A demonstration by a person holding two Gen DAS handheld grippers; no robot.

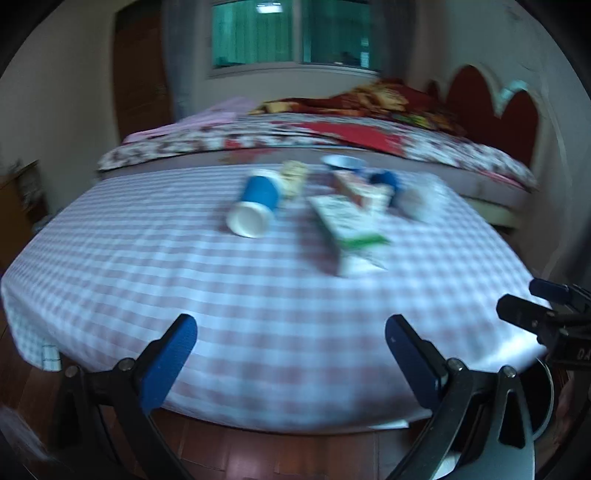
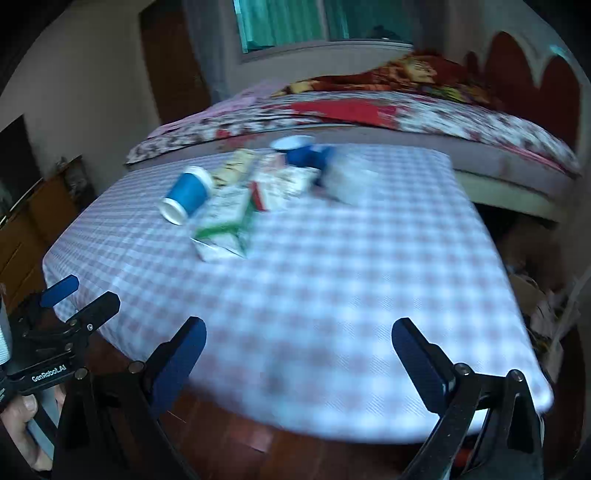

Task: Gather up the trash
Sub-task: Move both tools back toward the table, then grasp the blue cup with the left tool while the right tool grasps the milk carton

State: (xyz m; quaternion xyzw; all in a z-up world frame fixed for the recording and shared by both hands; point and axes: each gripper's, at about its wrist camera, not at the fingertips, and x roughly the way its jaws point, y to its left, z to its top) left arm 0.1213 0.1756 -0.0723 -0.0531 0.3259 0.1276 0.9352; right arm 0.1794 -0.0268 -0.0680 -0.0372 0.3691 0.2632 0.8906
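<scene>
Blue-padded fingers (image 1: pixel 168 363) of the left gripper (image 1: pixel 290 360) fill the bottom of the left wrist view, spread wide with nothing between them, hanging over the near edge of a table covered by a pink-and-white checked cloth (image 1: pixel 258 314). Dark red floorboards (image 1: pixel 258 454) show beneath them. At the right edge of that view the right gripper (image 1: pixel 532 302) pokes in from the side.

From the right wrist view, the right gripper (image 2: pixel 299 354) also stands wide open and empty above the near edge of the cloth (image 2: pixel 332 314). The left gripper (image 2: pixel 79 295) appears at the lower left, and a hand (image 2: pixel 22 432) grips its handle.

All the trash sits in a loose cluster toward the far side of the table, well apart from both grippers. A blue paper cup (image 1: pixel 253 206) lies on its side with its white base facing the cameras. Just right of it lies a white and green carton (image 1: pixel 347 229), flat on the cloth. Behind the carton a smaller box with red markings (image 1: pixel 360 188) lies flat, and a yellowish wrapper (image 1: pixel 293 177) sits behind the fallen cup. Farther back is a second blue cup (image 1: pixel 384 181); blur hides how it stands. A crumpled white bag (image 1: pixel 423 201) rests at the right end of the cluster.

Beyond the table lies a bed with a floral cover (image 1: pixel 295 136), a red headboard (image 1: pixel 495 114) and a window (image 1: pixel 291 33).
</scene>
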